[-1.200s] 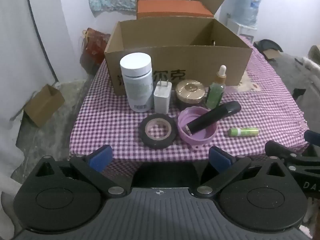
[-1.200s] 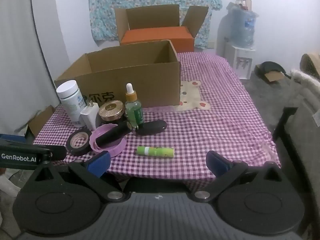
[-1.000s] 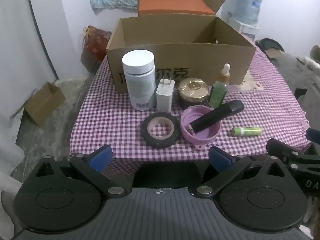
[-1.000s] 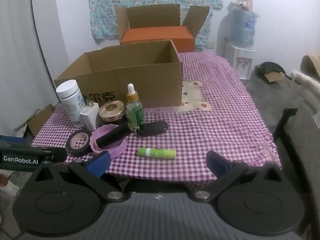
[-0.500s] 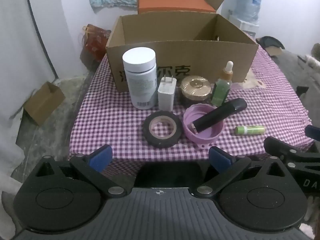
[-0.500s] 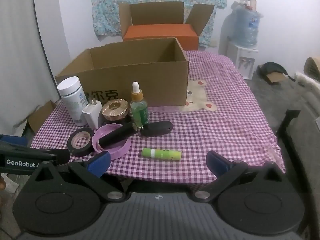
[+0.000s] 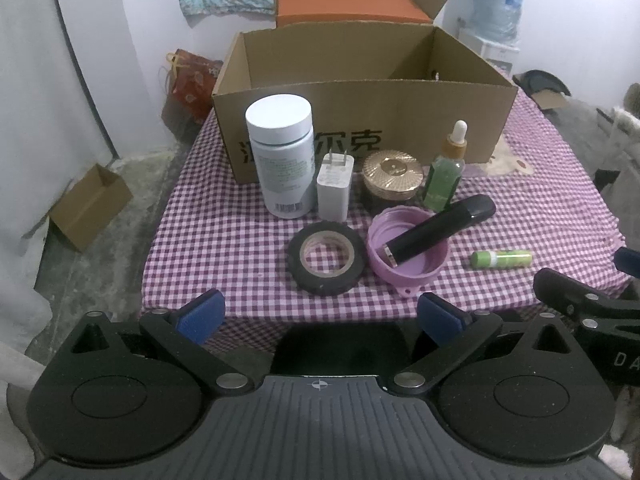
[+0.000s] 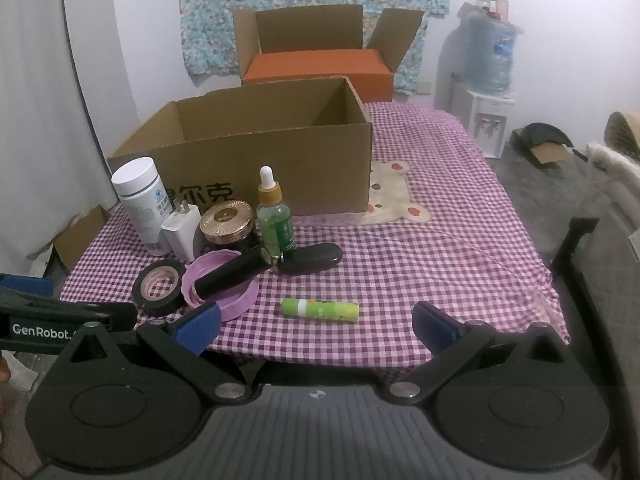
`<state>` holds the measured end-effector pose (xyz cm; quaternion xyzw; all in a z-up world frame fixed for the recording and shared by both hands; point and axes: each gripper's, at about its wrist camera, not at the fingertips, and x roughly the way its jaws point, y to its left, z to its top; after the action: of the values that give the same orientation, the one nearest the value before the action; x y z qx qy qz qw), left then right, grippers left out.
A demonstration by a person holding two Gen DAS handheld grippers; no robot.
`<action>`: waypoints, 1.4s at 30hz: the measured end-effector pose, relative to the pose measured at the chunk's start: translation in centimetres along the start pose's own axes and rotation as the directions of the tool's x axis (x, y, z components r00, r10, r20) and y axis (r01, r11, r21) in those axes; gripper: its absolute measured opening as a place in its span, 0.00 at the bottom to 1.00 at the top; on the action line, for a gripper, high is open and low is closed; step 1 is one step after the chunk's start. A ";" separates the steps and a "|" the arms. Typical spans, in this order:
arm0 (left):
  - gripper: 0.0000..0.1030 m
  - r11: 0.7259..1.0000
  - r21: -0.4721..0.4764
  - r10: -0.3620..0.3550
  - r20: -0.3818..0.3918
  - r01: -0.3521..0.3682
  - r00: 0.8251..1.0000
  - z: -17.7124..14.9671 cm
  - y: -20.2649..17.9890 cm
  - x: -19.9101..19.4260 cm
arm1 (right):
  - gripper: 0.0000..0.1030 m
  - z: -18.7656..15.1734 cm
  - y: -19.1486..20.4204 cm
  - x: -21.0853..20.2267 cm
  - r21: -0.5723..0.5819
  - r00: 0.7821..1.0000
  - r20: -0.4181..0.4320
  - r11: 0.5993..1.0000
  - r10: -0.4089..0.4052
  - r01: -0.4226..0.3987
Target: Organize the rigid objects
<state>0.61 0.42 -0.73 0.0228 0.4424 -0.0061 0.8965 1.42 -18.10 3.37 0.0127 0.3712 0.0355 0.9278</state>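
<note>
The cardboard box [image 8: 280,168] front shows the characters "尔克", and the left tool [image 8: 60,322] reads "GenRobot" on its side.

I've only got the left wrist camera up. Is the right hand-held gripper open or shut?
Observer: Open. In the right wrist view the right hand-held gripper has its fingers wide apart, with nothing between them.
Operator: What is it pointed at?
Observer: The green tube lies on its side straight ahead of that gap, apart from the other items.
Operator: And what is to the right of the cardboard box?
Observer: Beside the cardboard box, the checked cloth shows a whole bear print.
</note>
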 end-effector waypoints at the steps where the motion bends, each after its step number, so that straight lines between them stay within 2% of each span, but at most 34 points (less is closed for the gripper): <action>1: 1.00 1.000 0.001 0.001 0.000 -0.001 1.000 0.0 0.0 0.0 | 1.00 0.0 0.0 0.0 0.000 1.000 0.000 1.000 0.000 0.000; 42: 1.00 1.000 0.020 0.011 -0.009 -0.011 1.000 0.2 0.0 0.5 | 1.00 0.0 0.1 0.5 -0.006 1.000 0.006 1.000 0.020 -0.020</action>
<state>1.04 0.46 -0.99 0.0343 0.4462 -0.0057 0.8943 1.75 -17.94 3.05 0.0140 0.3681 0.0459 0.9286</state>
